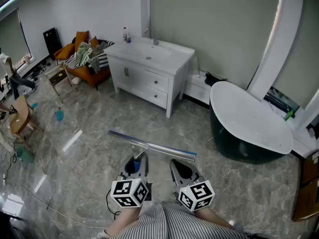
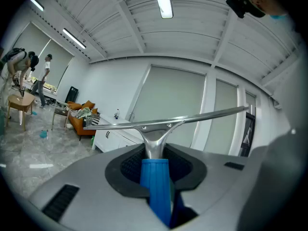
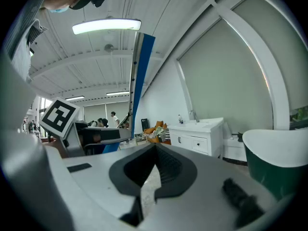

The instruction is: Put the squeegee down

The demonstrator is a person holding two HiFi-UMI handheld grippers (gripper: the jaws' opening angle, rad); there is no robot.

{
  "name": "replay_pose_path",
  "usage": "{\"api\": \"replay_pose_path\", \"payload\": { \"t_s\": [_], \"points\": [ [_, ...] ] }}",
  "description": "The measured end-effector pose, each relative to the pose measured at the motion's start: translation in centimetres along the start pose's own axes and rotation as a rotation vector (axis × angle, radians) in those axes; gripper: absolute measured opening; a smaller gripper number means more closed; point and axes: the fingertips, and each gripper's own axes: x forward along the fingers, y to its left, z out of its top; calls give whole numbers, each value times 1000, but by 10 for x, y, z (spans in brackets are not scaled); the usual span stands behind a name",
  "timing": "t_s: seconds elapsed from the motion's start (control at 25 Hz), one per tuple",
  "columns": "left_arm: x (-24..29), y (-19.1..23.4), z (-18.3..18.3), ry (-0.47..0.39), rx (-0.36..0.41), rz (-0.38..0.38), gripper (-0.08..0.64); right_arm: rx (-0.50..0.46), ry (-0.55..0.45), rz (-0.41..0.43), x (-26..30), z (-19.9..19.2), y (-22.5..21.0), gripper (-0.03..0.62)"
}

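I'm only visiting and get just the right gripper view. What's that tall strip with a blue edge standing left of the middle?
Observer: It's a squeegee. The left tool is shut on its blue handle, which your view misses.
Operator: Is it resting on anything?
Observer: No. The head view shows it held out over bare grey floor tiles, short of the white vanity.
Operator: Is it really upright?
Observer: Not in the left gripper view. There its metal blade runs nearly level, side to side.
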Motion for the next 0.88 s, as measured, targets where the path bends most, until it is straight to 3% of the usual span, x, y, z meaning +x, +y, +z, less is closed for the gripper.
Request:
{"api": "replay_pose_path", "payload": {
  "t_s": [0.52, 0.72, 0.88],
  "points": [
    [-7, 3, 1, -1, 12, 3, 101, -17, 27, 40, 8, -6, 12, 15],
    [-4, 3, -7, 9, -14, 6, 101, 76, 4, 7, 5, -7, -2, 15],
    [3, -3, -9, 17, -8, 12, 101, 92, 0, -4, 0, -7, -13, 16]
  ]
}}
